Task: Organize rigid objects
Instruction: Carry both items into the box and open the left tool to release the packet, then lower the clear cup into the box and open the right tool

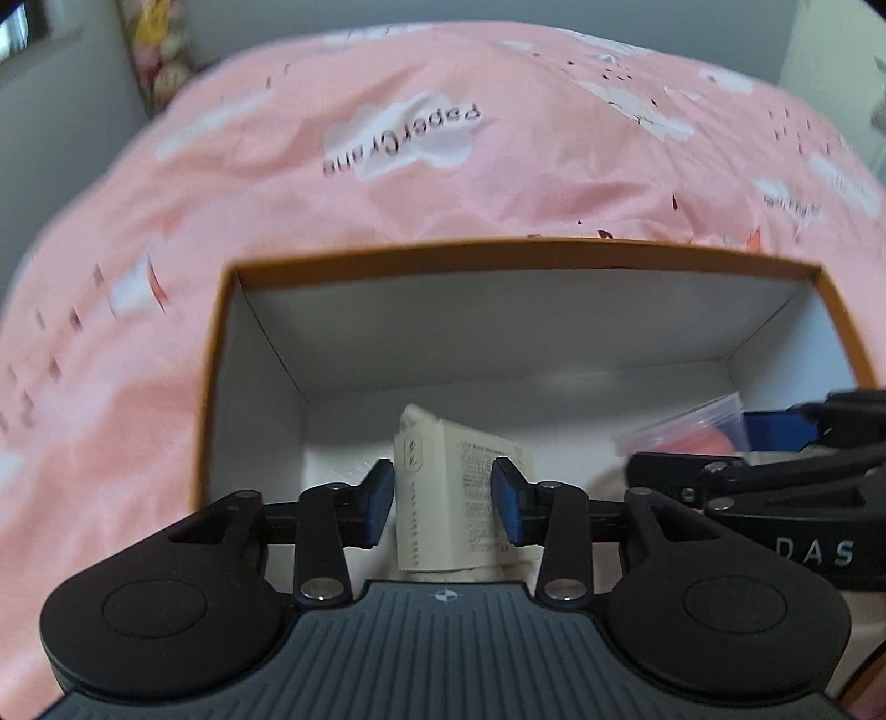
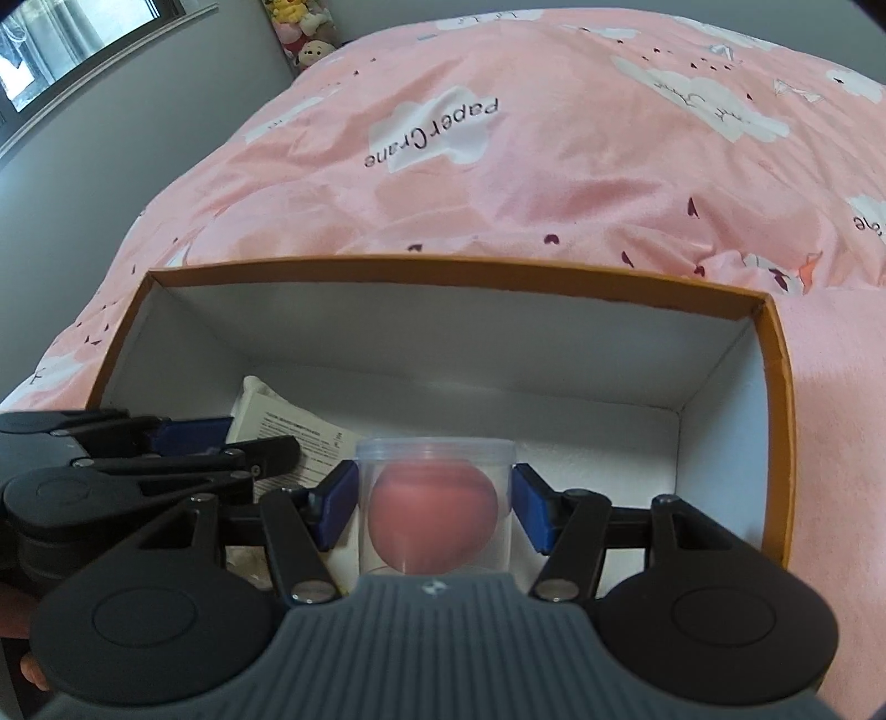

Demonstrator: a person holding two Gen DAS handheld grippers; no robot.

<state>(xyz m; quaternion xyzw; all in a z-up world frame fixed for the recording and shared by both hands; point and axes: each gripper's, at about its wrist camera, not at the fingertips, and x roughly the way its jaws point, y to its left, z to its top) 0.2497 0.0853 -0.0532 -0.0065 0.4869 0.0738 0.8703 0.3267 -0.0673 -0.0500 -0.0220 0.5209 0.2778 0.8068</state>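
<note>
Right wrist only: plush toys (image 2: 302, 33).

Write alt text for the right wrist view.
The right hand-held gripper straddles a clear plastic cylindrical jar holding a pink ball inside an orange-rimmed white cardboard box. The left hand-held gripper reaches in beside it over a white printed paper packet. The box sits on a pink cloud-print bedspread.

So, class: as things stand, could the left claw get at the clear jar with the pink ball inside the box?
Probably not. The right claw brackets the jar on both sides, and the left claw has a white packet between its own fingers, so it isn't free.
</note>
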